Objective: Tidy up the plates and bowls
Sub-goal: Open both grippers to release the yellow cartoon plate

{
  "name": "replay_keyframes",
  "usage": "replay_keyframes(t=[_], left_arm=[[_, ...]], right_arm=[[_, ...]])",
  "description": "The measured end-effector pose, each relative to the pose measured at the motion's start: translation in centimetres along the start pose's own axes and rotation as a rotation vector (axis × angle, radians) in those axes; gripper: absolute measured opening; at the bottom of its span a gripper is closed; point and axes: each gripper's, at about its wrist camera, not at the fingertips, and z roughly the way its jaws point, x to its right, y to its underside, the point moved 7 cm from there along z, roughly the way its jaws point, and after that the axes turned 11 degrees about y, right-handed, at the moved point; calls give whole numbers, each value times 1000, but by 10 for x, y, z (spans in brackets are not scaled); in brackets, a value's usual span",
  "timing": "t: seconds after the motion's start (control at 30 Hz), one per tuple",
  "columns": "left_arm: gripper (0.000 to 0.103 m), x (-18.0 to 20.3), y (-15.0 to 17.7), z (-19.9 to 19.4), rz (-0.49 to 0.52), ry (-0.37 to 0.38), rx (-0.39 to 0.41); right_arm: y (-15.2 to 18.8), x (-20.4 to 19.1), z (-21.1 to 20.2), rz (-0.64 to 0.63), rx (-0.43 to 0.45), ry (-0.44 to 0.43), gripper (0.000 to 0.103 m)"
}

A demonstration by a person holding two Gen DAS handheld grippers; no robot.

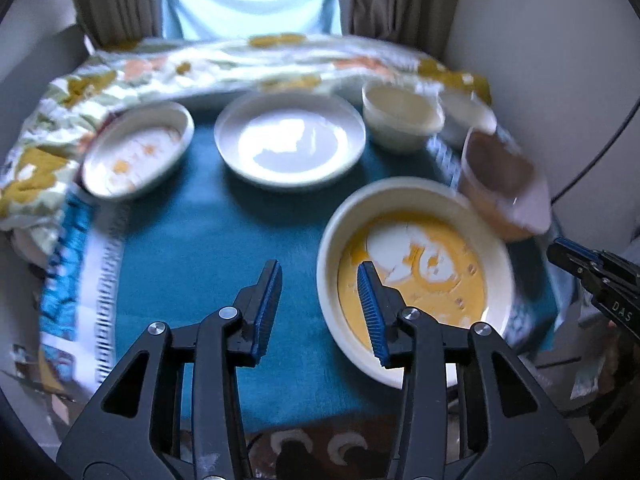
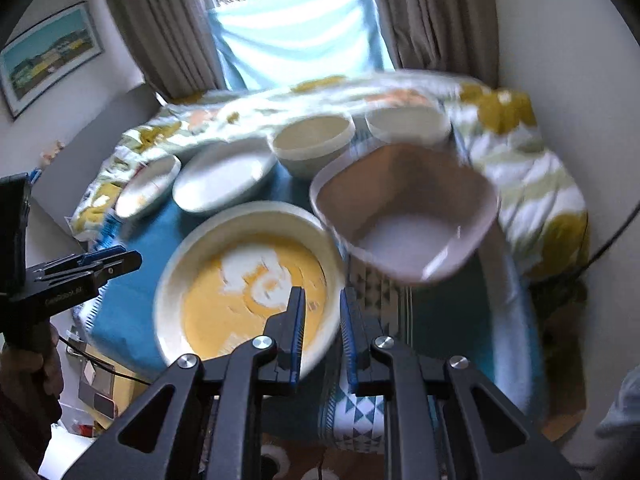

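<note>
A big cream bowl with a yellow inside [image 1: 416, 276] [image 2: 240, 280] rests on the teal cloth [image 1: 200, 240]. My left gripper [image 1: 318, 266] hovers over the bowl's left rim, open, with its pads clear of the rim. My right gripper [image 2: 322, 292] is shut and holds nothing; the bowl's right rim shows below it. From the left wrist it appears shut at the right edge [image 1: 554, 246], beside the bowl. Behind stand an oval patterned dish [image 1: 136, 148], a white plate [image 1: 290, 140], a cream bowl [image 1: 400, 116], a white bowl [image 1: 466, 114] and a pinkish square bowl [image 1: 500, 184] [image 2: 404, 216].
A floral quilt [image 1: 60, 128] is bunched along the back and left of the cloth, with curtains and a window behind. Walls close in on both sides. A hand [image 2: 24, 368] grips the handle of the left gripper [image 2: 136, 260] at the left edge.
</note>
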Motion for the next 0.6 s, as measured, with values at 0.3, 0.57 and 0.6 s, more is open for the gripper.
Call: replay_keyframes(t=[0.3, 0.57, 0.6], left_arm=[[103, -1, -68, -86, 15, -42, 214], [103, -38, -114, -91, 6, -5, 208], [103, -44, -120, -86, 12, 4, 202]], right_arm=[[-73, -43, -45, -57, 142, -100, 93], [-101, -69, -25, -39, 97, -112, 103], [-104, -73, -18, -35, 61, -110, 103]])
